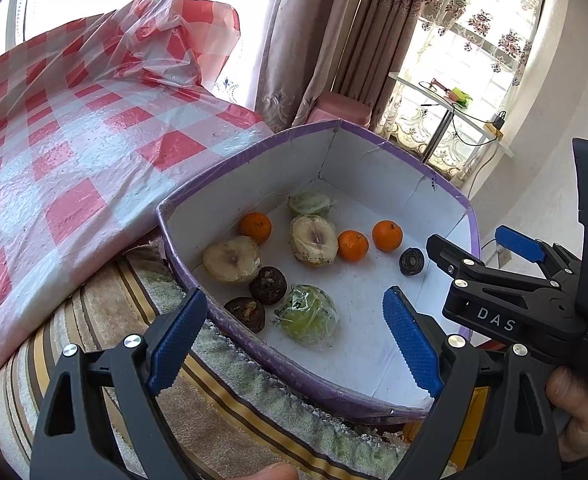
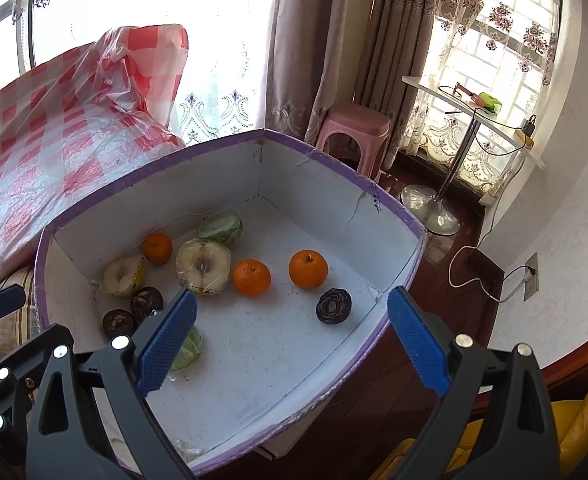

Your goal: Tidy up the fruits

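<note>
A purple-rimmed white box holds the fruit. Inside are three oranges, cling-wrapped halved pale fruits, a wrapped green fruit, and three dark brown round fruits, one apart on the right. My left gripper is open and empty above the box's near edge. My right gripper is open and empty over the box's right side; it also shows in the left wrist view.
The box rests on a striped towel beside a red-checked plastic cloth. A pink stool, a small glass table and a wall socket with cables stand beyond. A yellow object lies lower right.
</note>
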`<state>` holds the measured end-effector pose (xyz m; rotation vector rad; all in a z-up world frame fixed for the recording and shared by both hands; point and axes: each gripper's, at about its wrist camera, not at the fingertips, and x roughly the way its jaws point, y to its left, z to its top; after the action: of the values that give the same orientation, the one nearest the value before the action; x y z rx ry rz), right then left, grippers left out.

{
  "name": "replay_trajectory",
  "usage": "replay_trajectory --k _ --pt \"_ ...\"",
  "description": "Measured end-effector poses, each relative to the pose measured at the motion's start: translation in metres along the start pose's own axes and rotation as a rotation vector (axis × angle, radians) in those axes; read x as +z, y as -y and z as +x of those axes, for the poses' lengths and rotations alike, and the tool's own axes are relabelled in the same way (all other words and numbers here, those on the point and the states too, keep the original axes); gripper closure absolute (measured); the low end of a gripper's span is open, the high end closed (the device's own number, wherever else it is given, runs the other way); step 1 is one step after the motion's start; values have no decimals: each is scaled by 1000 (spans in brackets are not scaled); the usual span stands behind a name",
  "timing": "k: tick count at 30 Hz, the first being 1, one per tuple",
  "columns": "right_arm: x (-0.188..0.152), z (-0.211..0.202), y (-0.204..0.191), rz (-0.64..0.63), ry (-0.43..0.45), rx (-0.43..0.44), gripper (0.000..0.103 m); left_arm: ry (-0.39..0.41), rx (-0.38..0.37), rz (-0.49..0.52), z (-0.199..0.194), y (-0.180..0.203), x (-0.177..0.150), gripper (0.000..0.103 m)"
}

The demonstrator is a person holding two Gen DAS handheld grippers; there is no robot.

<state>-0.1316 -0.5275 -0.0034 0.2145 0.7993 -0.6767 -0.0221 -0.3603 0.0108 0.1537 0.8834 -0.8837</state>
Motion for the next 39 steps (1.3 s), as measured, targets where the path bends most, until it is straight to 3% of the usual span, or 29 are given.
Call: replay_trajectory --k 31,39 --pt "0 2 2 15 -4 -5 7 -13 4 18 4 6 0 16" --pt "0 4 6 33 -11 -9 7 -39 -54 39 9 12 2 16"
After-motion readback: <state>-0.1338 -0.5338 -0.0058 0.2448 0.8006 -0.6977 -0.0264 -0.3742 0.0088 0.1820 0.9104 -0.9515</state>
